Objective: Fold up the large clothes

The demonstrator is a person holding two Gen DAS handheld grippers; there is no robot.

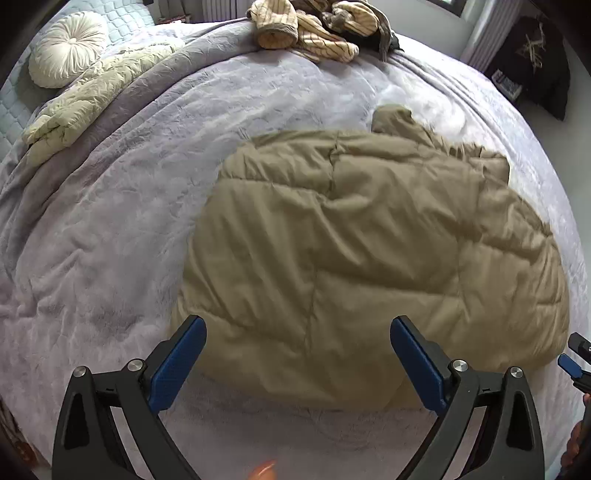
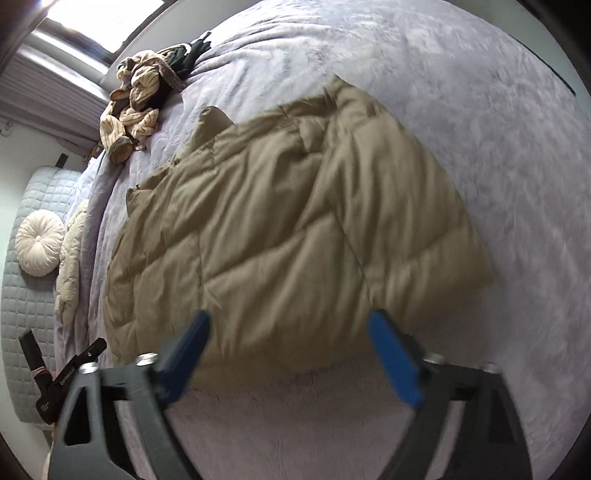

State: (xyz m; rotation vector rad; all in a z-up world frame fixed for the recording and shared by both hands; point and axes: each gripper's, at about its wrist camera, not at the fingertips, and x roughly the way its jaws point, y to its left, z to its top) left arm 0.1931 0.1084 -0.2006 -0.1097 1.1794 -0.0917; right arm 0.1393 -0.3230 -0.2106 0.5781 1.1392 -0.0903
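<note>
A tan puffer jacket (image 1: 369, 251) lies folded into a thick block on the lilac bed cover (image 1: 110, 229). My left gripper (image 1: 297, 325) hangs above the jacket's near edge, jaws wide open, blue pads clear of the fabric. In the right wrist view the same jacket (image 2: 288, 229) spreads out ahead, and my right gripper (image 2: 290, 321) is open above its near edge with nothing held. A tip of the right gripper (image 1: 576, 354) shows at the right edge of the left wrist view. Part of the left gripper (image 2: 66, 376) appears at lower left of the right wrist view.
A crumpled striped beige garment (image 1: 310, 29) with dark clothing lies at the bed's far edge. A round cream cushion (image 1: 66, 48) and a pale quilted blanket (image 1: 96, 96) sit at the far left. A dark item (image 1: 532, 62) hangs beyond the bed at right.
</note>
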